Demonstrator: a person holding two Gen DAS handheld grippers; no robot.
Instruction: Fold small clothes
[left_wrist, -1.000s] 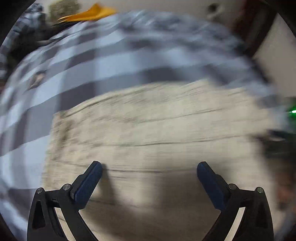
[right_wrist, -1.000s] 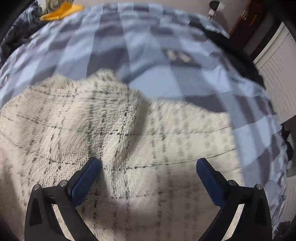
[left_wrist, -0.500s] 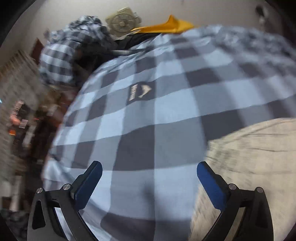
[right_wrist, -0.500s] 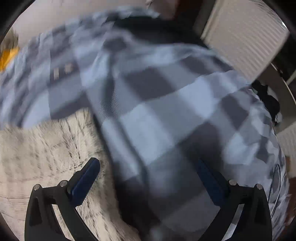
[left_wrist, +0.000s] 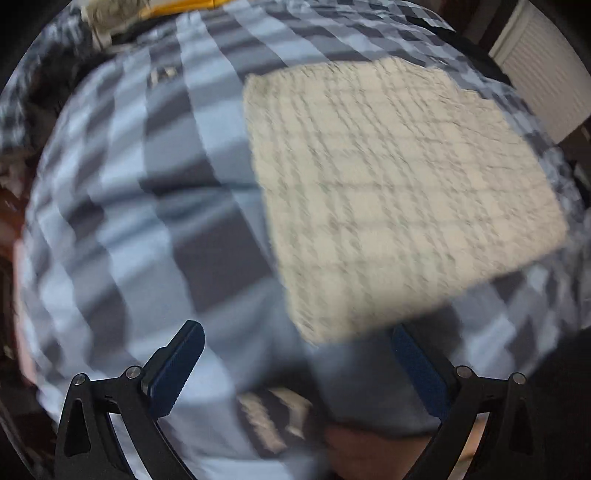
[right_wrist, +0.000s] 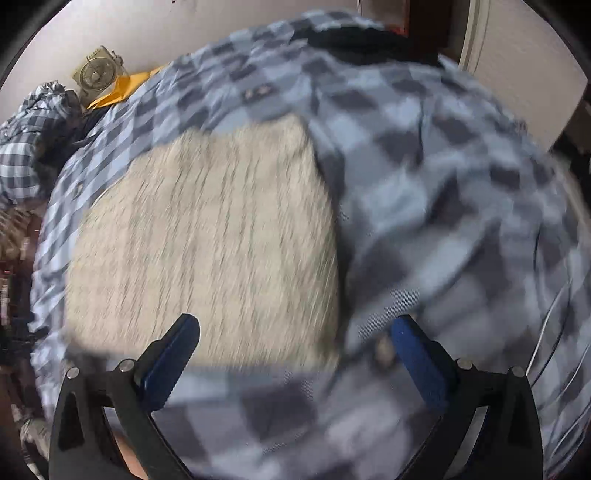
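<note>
- Cream knit garment (left_wrist: 399, 192) lies folded on a checked blanket (left_wrist: 122, 206); soft, light, likely floppy.
- Left gripper (left_wrist: 295, 363) and right gripper (right_wrist: 295, 349) hang apart, empty.
- Best hold: a corner edge.

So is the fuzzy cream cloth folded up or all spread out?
Folded, it seems. The cream cloth lies as a neat flat rectangle with straight edges on the checked bedcover. Blur hides the layers.

Cream checked cloth (left_wrist: 399, 199) flat (blurred) on plaid bedcover (left_wrist: 155, 206); left hand-held gripper (left_wrist: 295, 354) spread, empty.
</note>
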